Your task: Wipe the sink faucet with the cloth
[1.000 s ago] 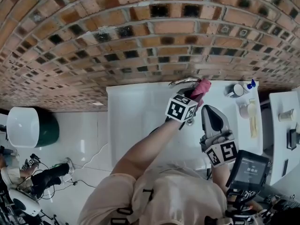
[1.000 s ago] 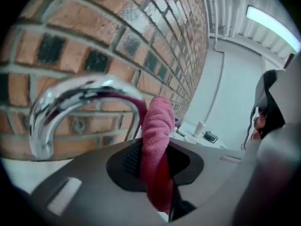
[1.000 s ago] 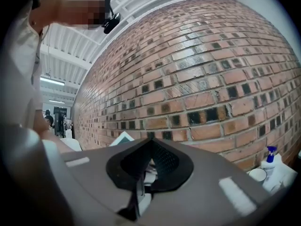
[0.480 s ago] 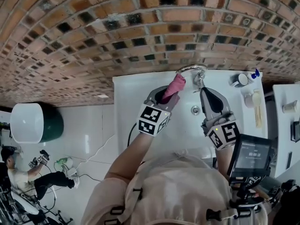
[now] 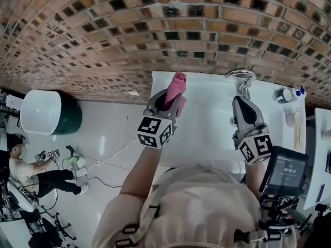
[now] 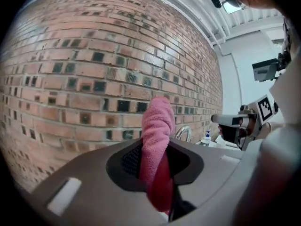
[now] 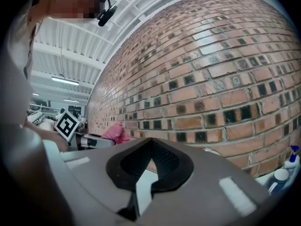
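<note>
The chrome faucet (image 5: 239,76) curves over the back of the white sink (image 5: 207,123). My left gripper (image 5: 168,99) is shut on a pink cloth (image 5: 177,84), held over the sink's far left corner, well to the left of the faucet. In the left gripper view the cloth (image 6: 156,135) stands up between the jaws, with the faucet (image 6: 183,133) small behind it to the right. My right gripper (image 5: 243,104) hovers just in front of the faucet, jaws together and nothing in them. The right gripper view shows the cloth (image 7: 115,132) off to its left.
A brick wall (image 5: 155,30) rises right behind the sink. A cup (image 5: 286,95) and a blue-capped bottle (image 5: 297,92) stand at the sink's back right. A white and green bin (image 5: 46,113) sits on the tiled floor at the left, with a person (image 5: 31,174) farther off.
My left gripper has carried the pink cloth from the faucet leftward to the sink's far left corner. The right gripper has shifted a little and stays near the faucet.
</note>
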Demonstrator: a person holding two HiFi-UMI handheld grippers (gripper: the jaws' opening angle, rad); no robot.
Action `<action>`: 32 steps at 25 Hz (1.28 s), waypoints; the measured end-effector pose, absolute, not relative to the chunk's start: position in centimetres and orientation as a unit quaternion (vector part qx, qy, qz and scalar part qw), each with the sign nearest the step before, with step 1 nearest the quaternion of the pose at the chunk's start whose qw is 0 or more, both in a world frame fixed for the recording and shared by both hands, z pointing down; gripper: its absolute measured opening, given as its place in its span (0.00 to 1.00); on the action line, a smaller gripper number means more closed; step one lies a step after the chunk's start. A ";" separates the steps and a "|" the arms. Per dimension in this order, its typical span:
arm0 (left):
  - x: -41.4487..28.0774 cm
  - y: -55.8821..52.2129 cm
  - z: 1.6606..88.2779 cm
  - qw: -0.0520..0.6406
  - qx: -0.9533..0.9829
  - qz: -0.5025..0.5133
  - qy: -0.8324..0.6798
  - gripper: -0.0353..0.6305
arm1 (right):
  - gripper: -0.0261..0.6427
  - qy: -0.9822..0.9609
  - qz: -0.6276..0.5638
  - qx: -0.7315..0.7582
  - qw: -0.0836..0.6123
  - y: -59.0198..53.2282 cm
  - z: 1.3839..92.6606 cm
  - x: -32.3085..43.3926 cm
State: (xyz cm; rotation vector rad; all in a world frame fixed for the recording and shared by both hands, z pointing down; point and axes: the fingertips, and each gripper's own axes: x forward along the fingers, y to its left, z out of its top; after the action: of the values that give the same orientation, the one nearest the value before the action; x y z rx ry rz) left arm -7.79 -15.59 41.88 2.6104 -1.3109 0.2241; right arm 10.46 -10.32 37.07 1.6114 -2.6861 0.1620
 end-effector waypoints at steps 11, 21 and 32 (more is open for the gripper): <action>-15.9 -9.5 59.0 0.205 0.821 0.233 -0.480 0.18 | 0.02 -0.865 0.058 0.498 0.023 -8.5 39.1 6.0; -16.4 -9.2 68.4 0.282 0.781 0.317 -0.457 0.18 | 0.02 -0.859 0.068 0.506 0.042 -7.2 40.1 4.6; -15.2 -8.6 70.5 0.275 0.792 0.336 -0.429 0.53 | 0.02 -0.862 0.070 0.500 0.048 -7.6 40.6 3.6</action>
State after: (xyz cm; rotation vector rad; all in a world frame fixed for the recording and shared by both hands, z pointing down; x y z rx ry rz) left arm -15.19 -8.57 70.45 2.1290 -1.1541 0.9031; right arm 3.63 -7.55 40.63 1.5237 -2.6292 0.2149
